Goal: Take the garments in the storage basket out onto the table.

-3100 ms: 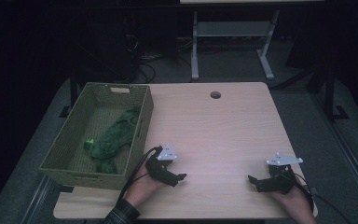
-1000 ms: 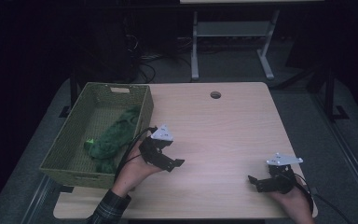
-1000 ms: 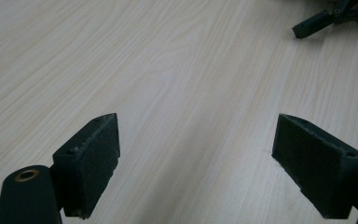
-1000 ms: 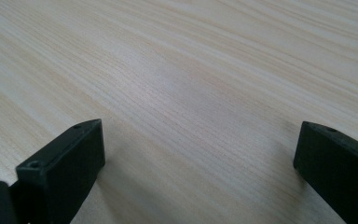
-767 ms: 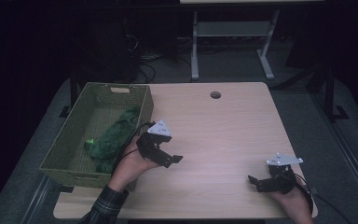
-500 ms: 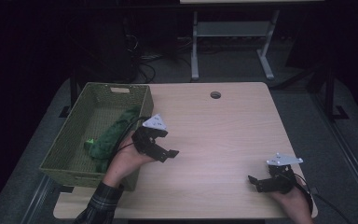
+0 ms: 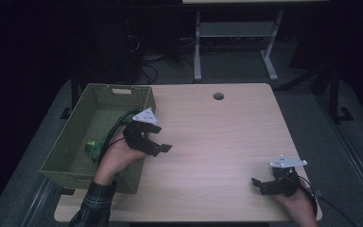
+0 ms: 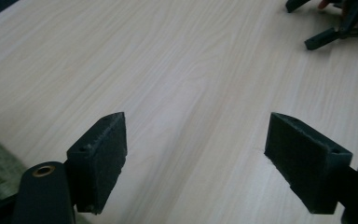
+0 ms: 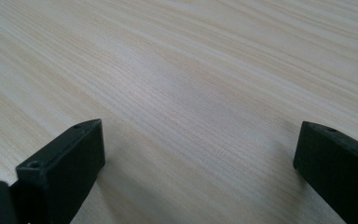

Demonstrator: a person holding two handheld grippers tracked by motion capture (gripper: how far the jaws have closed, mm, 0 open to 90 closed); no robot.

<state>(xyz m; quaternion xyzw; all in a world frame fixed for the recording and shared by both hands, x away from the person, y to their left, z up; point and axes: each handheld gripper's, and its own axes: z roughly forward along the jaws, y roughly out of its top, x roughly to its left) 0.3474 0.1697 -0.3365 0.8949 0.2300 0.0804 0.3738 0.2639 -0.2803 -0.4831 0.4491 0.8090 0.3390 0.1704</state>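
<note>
Left gripper (image 7: 163, 144) is up off the bench (image 7: 217, 142), hovering at the basket's (image 7: 71, 142) right rim, roughly mid-depth on the left half of the bench. Fingers (image 8: 100, 158) are released and spread wide with nothing between them; they have just been closing a little, still with bare wood in the gap. In the left gripper view the fingers frame plain bench surface, with a strip of the woven basket at the bottom left corner and the other gripper far off at top right.

Right gripper (image 7: 260, 184) sits low at the near right corner of the bench, fingers pointing left. Fingers (image 9: 63, 163) are released, wide apart, only wood grain between them.

The green cloth thing (image 7: 94, 147) lies inside the basket, toward its near right part. It is partly covered by the left hand (image 7: 118, 156) and the gripper's cable, so its full shape can't be made out. It is not in either gripper; the left gripper is just right of and above it, apart from it.

The basket is olive green and woven, on the left edge of the bench, long side running near to far. A round cable hole (image 7: 218, 96) sits at the far middle of the bench. The two grippers are well apart.
</note>
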